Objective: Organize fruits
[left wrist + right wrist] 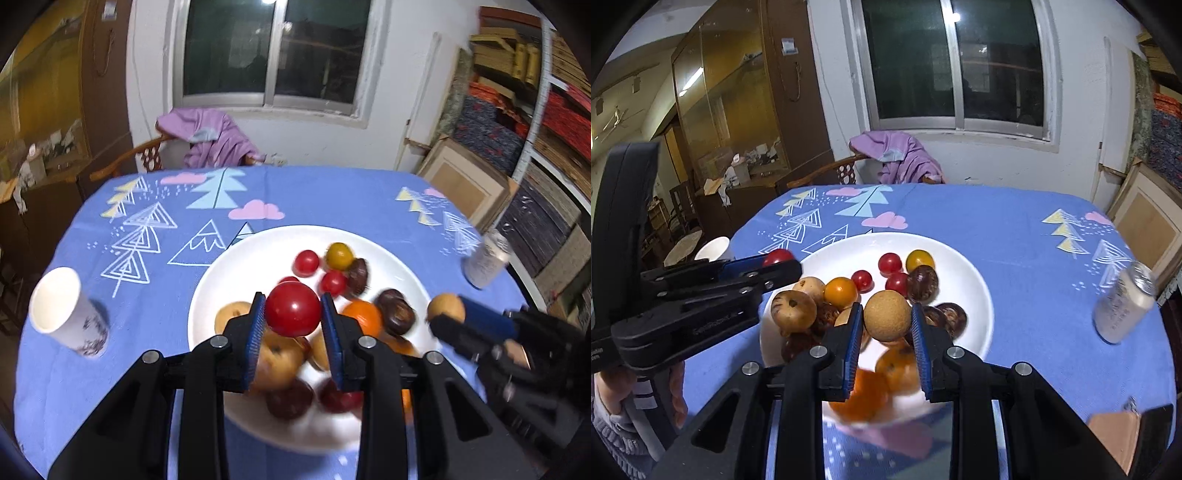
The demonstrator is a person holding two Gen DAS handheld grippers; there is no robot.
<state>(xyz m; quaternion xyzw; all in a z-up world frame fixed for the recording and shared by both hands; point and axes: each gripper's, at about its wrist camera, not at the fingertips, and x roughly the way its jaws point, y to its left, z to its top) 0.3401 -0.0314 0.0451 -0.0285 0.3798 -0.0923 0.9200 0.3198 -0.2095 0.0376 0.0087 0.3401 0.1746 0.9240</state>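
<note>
My left gripper [293,317] is shut on a round red fruit [293,308], held above a white plate [236,266] of mixed fruit. The right gripper [887,325] is shut on a tan, rough-skinned round fruit [887,314] over the same plate [967,280]. On the plate lie small red tomatoes [889,263], a yellow one [919,260], orange fruits [841,292], dark brown ones [922,283] and tan ones [793,308]. In the left wrist view the right gripper [448,314] shows at the right with its tan fruit [445,306]. The right wrist view has the left gripper [777,264] at the left with the red fruit [777,256].
A white paper cup [61,306] stands on the blue patterned tablecloth [314,195] left of the plate; another cup [1123,310] stands to the right. A chair with a purple garment [897,155] is behind the table. Cardboard and shelves [546,147] crowd the right side.
</note>
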